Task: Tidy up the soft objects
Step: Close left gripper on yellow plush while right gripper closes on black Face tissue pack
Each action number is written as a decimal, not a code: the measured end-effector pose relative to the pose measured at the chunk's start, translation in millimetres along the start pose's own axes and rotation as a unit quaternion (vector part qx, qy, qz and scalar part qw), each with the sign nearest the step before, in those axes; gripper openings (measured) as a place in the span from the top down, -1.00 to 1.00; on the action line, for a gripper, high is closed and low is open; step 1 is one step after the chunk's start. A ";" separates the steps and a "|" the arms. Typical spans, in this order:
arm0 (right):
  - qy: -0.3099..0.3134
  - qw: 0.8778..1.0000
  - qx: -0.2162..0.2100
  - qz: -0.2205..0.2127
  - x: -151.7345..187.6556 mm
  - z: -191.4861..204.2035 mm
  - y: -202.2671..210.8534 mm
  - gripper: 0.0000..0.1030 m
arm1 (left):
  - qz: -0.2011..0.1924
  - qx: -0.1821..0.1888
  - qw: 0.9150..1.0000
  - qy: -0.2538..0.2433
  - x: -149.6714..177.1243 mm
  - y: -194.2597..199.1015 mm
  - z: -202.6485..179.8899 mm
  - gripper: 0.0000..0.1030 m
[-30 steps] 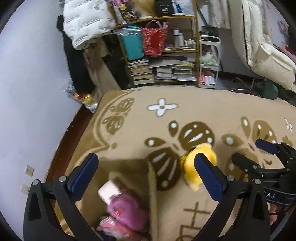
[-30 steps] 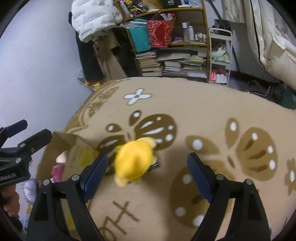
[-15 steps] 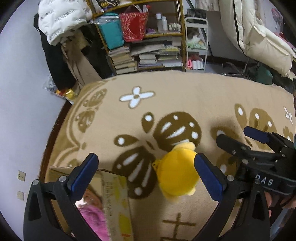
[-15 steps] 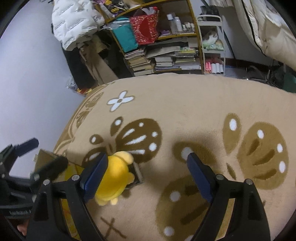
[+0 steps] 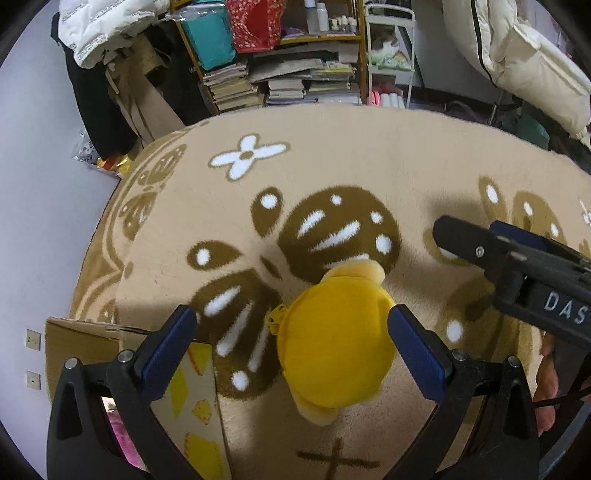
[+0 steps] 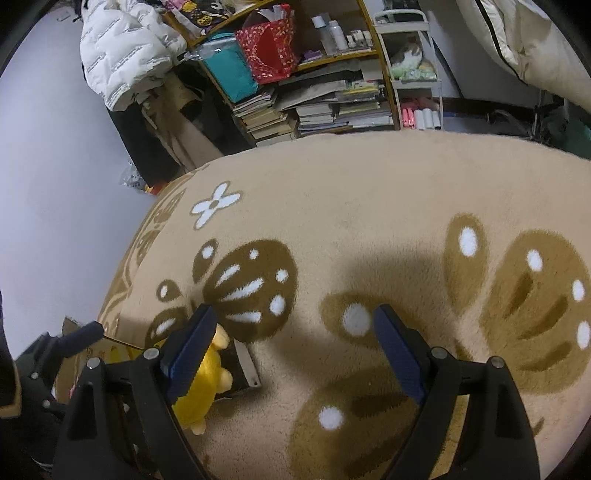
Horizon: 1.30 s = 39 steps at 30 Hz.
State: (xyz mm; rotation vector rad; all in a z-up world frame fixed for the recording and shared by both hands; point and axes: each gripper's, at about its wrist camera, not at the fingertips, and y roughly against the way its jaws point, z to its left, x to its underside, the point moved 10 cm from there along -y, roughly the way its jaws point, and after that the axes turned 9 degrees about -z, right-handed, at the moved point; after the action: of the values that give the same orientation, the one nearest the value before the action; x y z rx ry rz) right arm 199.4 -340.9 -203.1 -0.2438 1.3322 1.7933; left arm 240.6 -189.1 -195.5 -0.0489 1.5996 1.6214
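A yellow plush toy (image 5: 336, 339) lies on the tan patterned rug (image 5: 369, 155). My left gripper (image 5: 291, 347) is open and hangs over it, the toy between the blue pads, nearer the right one. A cardboard box (image 5: 92, 343) sits at the lower left with a pink soft thing (image 5: 123, 439) inside. My right gripper (image 6: 295, 347) is open and empty over bare rug; the toy (image 6: 203, 384) shows partly hidden behind its left finger. The right gripper also shows at the right of the left wrist view (image 5: 517, 251).
A cluttered bookshelf (image 5: 280, 55) with books, a teal bag and a red bag stands beyond the rug. A white puffy jacket (image 5: 107, 26) hangs at the back left. White bedding (image 5: 517, 55) is at the back right. A pale wall (image 5: 33, 184) runs along the left.
My left gripper moved right from over the box to over the yellow toy and came lower. My right gripper moved right and away, so the toy is now behind its left finger.
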 end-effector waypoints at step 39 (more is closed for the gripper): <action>0.005 0.998 -0.038 0.050 36.3 11.0 -31.0 -0.73 | 0.038 0.022 0.998 0.053 39.0 -30.0 -2.4 0.26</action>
State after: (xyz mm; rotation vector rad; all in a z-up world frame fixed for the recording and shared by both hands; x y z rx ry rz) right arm 203.5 -311.0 -241.7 -0.2324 1.3037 1.9310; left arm 231.0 -175.9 -242.0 -0.0521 1.7365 1.6654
